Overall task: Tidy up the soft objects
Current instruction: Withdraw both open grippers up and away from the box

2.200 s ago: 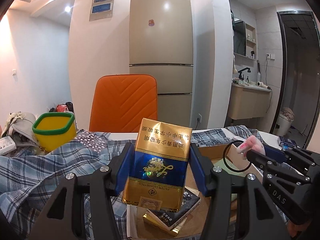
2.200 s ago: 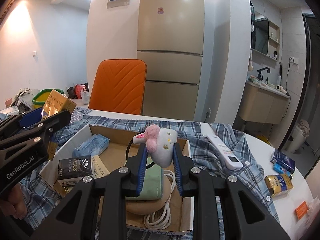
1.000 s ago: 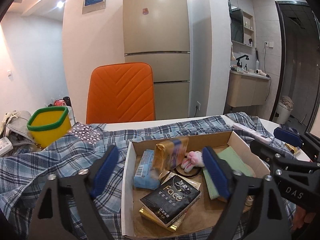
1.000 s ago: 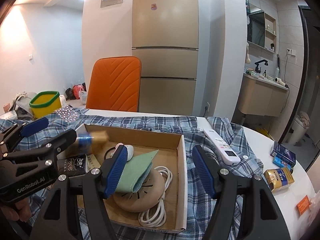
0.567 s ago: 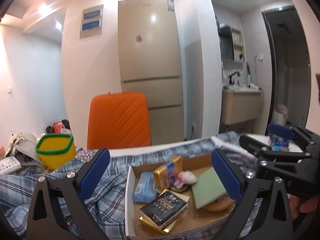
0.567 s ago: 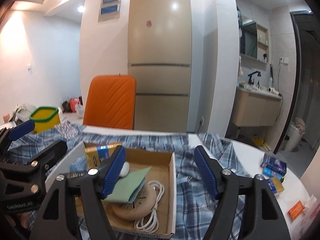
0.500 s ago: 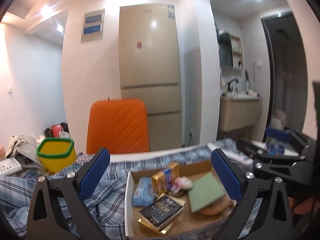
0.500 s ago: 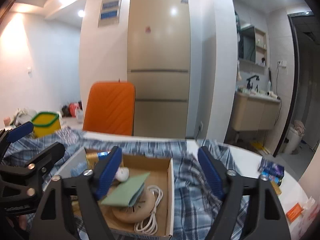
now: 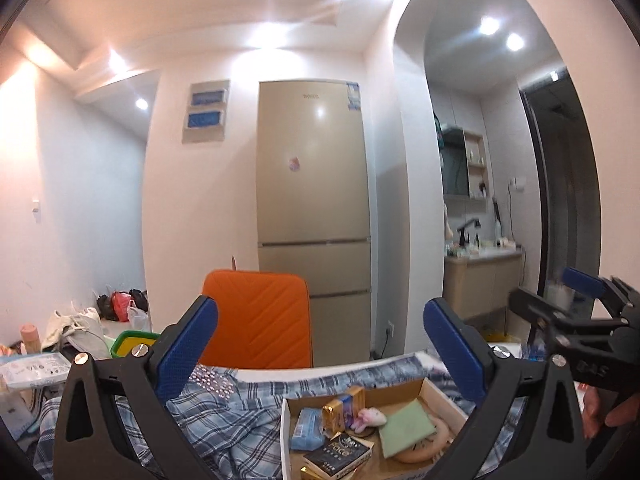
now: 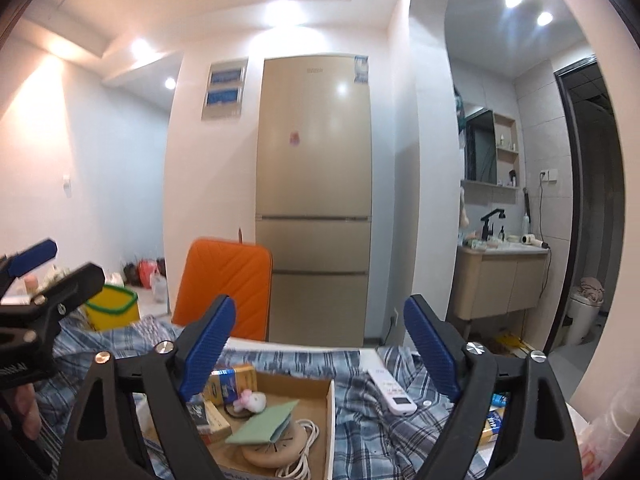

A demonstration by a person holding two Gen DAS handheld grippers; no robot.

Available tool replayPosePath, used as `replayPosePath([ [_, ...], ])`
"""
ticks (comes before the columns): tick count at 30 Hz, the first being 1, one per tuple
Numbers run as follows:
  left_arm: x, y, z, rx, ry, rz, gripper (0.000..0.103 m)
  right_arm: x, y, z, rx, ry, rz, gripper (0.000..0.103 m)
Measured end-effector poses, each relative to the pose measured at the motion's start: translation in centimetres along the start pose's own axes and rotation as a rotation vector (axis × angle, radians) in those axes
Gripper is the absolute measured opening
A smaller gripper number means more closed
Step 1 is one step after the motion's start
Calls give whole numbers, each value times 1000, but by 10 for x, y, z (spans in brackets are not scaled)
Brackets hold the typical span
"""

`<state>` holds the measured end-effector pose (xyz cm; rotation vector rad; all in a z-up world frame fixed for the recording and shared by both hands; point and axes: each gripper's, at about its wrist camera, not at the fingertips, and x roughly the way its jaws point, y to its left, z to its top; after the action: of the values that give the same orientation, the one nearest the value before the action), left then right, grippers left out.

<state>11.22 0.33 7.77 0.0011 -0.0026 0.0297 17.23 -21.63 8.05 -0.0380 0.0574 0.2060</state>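
Left wrist view showed our left gripper (image 9: 318,354) raised well above the table with its jaws spread wide and nothing between them, its blue pads (image 9: 186,346) framing the orange chair (image 9: 256,320) and the fridge (image 9: 314,216) beyond. Our right gripper (image 10: 318,344) was likewise lifted and gaping empty, tilted up toward the room, and its black frame reached into the left view's right edge. Below both lay the cardboard box (image 10: 330,412) on the plaid cloth (image 9: 224,420) covering the table. Inside it, the small pink-and-white plush toy (image 10: 253,401) sat near the far side, just beside the gold and blue packet (image 9: 344,404); the green cloth pouch (image 10: 266,424) lay toward the near right corner, on top of the round tan cushion (image 10: 268,452), with a white cable (image 10: 304,464) coiled at the cushion's edge. We judged the plush to be very light and squashy, best pinched across its body rather than by an ear; the pouch would flop and is better gripped at a folded edge. The cushion seemed soft but bulky, so a bite on its rim would suit it. A white remote (image 10: 390,386) rested on the cloth near the box's right wall, and a yellow bin (image 10: 112,306) stood toward the table's far left edge.
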Motion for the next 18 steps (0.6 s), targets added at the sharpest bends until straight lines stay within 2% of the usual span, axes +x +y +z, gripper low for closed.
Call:
replayPosePath([
  [1, -3, 2, 1, -12, -9, -4, 102, -5, -1, 2, 5, -14, 3, 103],
  [10, -21, 9, -10, 1, -43, 10, 102, -43, 3, -3, -25, -95, -6, 103],
  [18, -30, 9, -30, -5, -36, 27, 102, -56, -3, -21, 1, -115, -22, 103],
])
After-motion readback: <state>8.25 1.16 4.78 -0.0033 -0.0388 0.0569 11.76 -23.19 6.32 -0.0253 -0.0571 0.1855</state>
